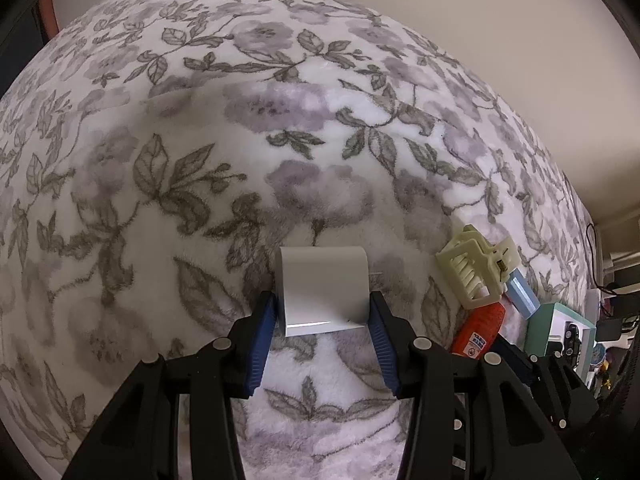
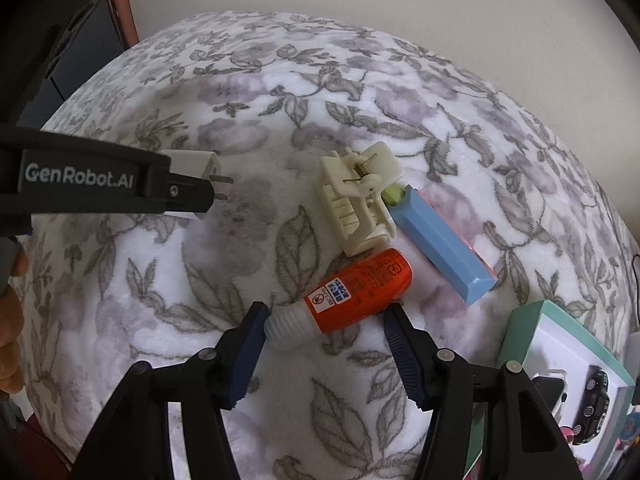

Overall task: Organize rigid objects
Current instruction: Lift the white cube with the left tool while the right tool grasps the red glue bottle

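A white plug adapter (image 1: 324,292) sits between the blue pads of my left gripper (image 1: 323,304), which is shut on it just above the floral blanket (image 1: 240,160). From the right wrist view the same adapter (image 2: 200,160) shows its two metal prongs sticking out past the left gripper (image 2: 200,196). An orange tube with a white cap (image 2: 352,292) lies slantwise on the blanket between the fingers of my right gripper (image 2: 326,320). One pad touches the cap and the other touches the orange body. The tube (image 1: 480,332) also shows at the right of the left wrist view.
A cream hair claw clip (image 2: 356,204) and a light blue bar-shaped case (image 2: 440,240) lie just beyond the tube, touching each other. A teal box (image 2: 528,320) holding toy cars stands at the right edge of the bed. A hand (image 2: 8,340) shows at the far left.
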`<state>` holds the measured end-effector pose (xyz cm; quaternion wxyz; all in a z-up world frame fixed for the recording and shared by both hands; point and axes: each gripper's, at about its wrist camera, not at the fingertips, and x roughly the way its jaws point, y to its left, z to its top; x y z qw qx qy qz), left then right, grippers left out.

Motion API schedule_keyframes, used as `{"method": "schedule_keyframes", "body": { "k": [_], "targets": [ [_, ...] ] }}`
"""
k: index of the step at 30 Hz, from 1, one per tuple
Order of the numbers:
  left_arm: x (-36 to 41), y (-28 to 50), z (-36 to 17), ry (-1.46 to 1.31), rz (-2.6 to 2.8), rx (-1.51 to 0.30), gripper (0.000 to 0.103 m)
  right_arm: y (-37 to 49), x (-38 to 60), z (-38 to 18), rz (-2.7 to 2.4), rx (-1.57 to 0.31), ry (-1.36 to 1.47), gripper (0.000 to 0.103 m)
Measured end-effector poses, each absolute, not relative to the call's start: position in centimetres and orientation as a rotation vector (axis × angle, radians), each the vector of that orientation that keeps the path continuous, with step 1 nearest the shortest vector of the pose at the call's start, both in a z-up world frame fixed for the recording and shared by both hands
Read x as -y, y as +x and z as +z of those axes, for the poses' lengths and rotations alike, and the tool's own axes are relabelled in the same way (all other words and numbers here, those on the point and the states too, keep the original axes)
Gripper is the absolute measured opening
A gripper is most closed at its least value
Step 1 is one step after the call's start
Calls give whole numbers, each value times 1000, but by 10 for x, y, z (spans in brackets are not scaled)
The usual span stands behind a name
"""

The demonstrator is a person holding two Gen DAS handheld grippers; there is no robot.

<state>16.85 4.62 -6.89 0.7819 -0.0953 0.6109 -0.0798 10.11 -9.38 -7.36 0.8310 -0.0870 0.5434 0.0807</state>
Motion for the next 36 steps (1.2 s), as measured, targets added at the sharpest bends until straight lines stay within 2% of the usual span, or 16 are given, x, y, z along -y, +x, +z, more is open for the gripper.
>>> {"method": "schedule_keyframes", "body": {
  "k": [9,21,22,25,28,36],
  "targets": [
    [-43,168,-69,-183,-166,-1315,48,109,100,-75,143,-1164,-97,62],
    [-44,168,-69,-196,-164,-1314,48,120,129,-72,89,-1157,193,63],
    [-44,168,-69,-196,-164,-1313,48,121,128,-72,74,-1153,194,61],
    [-46,168,-70,-200,-165,-1311,48,122,123,-72,16,-1147,135,44],
    [-45,167,-69,-192,-159,-1307,48,122,125,-71,-11,-1146,125,33],
    [-43,165,-62,-205,-149,-1290,47,112,138,-60,-32,-1139,187,27]
  ]
}}
